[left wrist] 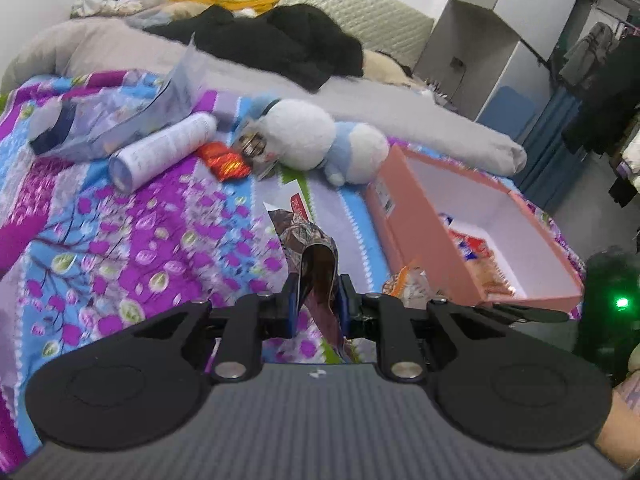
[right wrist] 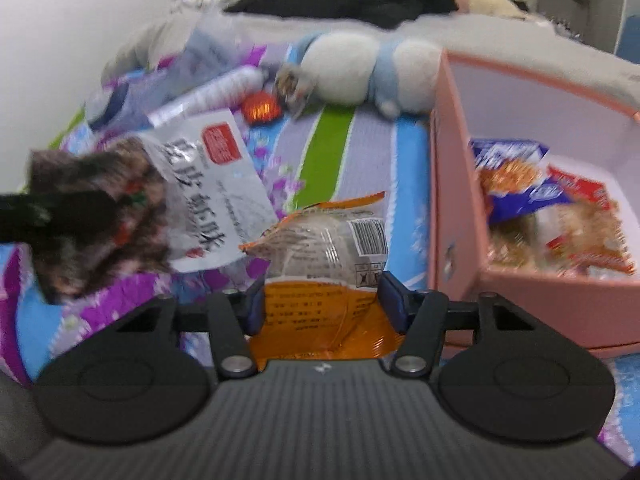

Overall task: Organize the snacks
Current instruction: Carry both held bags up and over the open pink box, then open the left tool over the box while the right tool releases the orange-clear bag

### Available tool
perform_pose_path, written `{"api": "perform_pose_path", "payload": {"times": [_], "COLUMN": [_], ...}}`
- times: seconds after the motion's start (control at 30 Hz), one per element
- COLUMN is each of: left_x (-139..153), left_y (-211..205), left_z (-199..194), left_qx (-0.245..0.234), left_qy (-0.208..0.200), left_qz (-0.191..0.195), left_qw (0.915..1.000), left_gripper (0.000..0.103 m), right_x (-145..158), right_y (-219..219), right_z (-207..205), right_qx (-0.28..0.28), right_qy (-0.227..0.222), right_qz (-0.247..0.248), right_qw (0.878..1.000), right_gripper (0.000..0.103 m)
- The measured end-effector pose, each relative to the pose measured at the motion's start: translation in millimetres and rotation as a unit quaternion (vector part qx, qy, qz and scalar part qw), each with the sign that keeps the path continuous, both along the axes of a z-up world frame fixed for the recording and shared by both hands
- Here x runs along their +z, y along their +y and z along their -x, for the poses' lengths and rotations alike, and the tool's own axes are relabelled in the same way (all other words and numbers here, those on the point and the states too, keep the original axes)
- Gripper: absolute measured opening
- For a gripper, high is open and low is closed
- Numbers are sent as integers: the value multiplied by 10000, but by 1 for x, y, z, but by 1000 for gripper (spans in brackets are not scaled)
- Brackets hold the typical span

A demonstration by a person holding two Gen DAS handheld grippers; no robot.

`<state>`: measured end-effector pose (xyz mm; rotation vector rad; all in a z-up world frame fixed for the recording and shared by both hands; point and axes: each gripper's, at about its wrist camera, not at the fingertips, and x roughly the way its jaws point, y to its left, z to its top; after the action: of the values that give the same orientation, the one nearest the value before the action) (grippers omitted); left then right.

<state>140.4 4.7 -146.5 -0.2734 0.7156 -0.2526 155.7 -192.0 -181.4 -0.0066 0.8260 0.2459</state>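
Pink box [right wrist: 456, 208] holding snack packets [right wrist: 560, 208], left tongs [left wrist: 316, 300] pinching brown packet [left wrist: 308, 240], right tongs [right wrist: 322, 300] seemingly gripping orange packet [right wrist: 320, 240]

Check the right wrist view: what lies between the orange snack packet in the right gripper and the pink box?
Nothing: only bare patterned bedspread separates the orange packet from the pink box, seen in the right wrist view.

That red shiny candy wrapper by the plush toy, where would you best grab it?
Probably across the red wrapper's crumpled middle, coming from above: it lies low on the quilt, with the white tube and plush toy crowding its sides.
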Motion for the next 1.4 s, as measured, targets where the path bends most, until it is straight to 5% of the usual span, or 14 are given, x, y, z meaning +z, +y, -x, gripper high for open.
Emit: {"api": "perform_pose_path", "payload": {"times": [0.47,0.67,0.93,1.4], "left_x": [86,97,66,1], "left_y": [-57,-109,-184,-238], "left_z": [-59,-89,-120,-166], "left_qx": [-451,-786,-1224,-1388], "left_qy": [-728,-667,-196,464], "left_qz": [169,235,217,-221], "left_qw": [9962,9944,9920,9890], "left_gripper": [22,22,22,23], "right_x": [92,108,81,11], "right_y": [-51,-102,-177,-218], "right_z": [-21,-43,-57,-69], "right_qx": [-592,-932,-1528,-1430], "right_qy": [-962,-937,-525,-170], "right_qz": [-208,-168,-157,-255], "right_qw": [9934,9911,9867,9892], "right_gripper": [60,60,60,61]}}
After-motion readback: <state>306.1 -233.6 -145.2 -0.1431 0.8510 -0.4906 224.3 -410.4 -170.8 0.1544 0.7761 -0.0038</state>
